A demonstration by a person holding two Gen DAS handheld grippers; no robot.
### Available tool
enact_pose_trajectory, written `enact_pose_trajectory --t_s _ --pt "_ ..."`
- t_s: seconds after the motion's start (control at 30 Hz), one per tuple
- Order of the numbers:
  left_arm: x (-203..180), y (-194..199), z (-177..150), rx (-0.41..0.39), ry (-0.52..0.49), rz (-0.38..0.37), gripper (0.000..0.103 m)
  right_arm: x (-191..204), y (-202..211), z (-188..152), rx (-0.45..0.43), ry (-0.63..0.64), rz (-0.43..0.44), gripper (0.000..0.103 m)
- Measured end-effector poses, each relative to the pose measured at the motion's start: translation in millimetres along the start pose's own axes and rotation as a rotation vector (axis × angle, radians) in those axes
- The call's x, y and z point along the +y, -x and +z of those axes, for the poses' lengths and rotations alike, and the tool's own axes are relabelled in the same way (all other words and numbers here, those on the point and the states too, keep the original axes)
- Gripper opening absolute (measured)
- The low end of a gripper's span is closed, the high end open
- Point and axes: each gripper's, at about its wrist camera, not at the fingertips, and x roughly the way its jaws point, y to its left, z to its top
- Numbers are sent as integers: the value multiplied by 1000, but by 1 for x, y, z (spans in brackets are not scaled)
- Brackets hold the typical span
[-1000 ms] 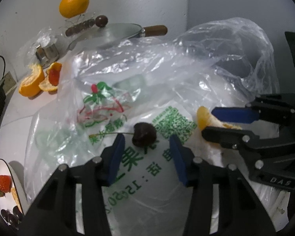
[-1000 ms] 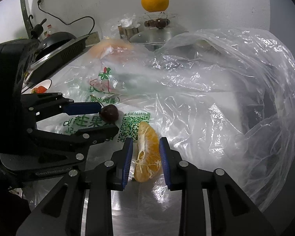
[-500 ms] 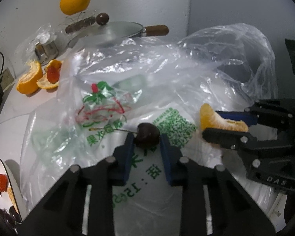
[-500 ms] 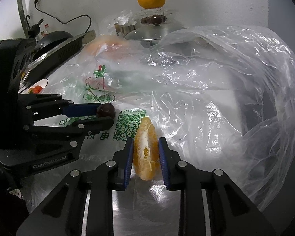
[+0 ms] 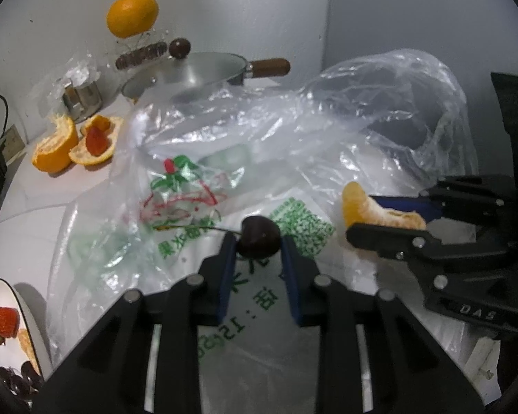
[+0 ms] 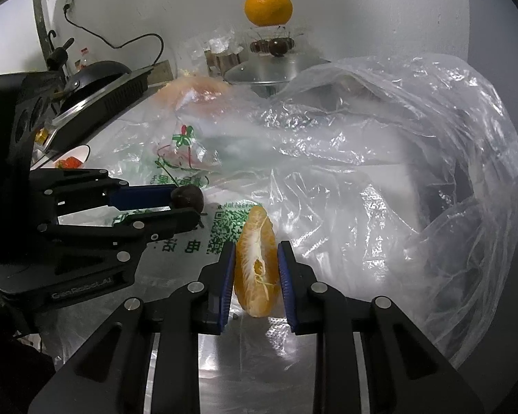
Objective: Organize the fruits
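A dark cherry (image 5: 259, 239) with a thin stem sits pinched between the blue pads of my left gripper (image 5: 257, 241), just above the printed plastic bag (image 5: 190, 207). The same cherry (image 6: 189, 196) shows at the left gripper's tips in the right wrist view. My right gripper (image 6: 255, 258) is shut on a peeled orange segment (image 6: 257, 262), held upright between its pads. That segment (image 5: 373, 210) appears at the right of the left wrist view. A white plate (image 5: 27, 331) at lower left holds a strawberry (image 5: 3, 321) and dark cherries.
A whole orange (image 5: 133, 13) rests on a wire stand above a lidded pan (image 5: 197, 76) with a wooden handle. Orange peel (image 5: 72, 141) lies at the left. A crumpled clear bag (image 6: 397, 172) covers much of the counter. A dark appliance (image 6: 100, 93) stands at the left.
My left gripper closed on the cherry and lifted it slightly off the bag. The right gripper stayed shut on the orange segment, now raised a little off the bag.
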Motion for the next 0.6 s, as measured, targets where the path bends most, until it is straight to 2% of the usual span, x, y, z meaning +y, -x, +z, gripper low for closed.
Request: enact_pose_trajectory --t_s 0.6 --pt "5 45 -4 -72 7 -10 27 26 20 7 -31 38 1 26"
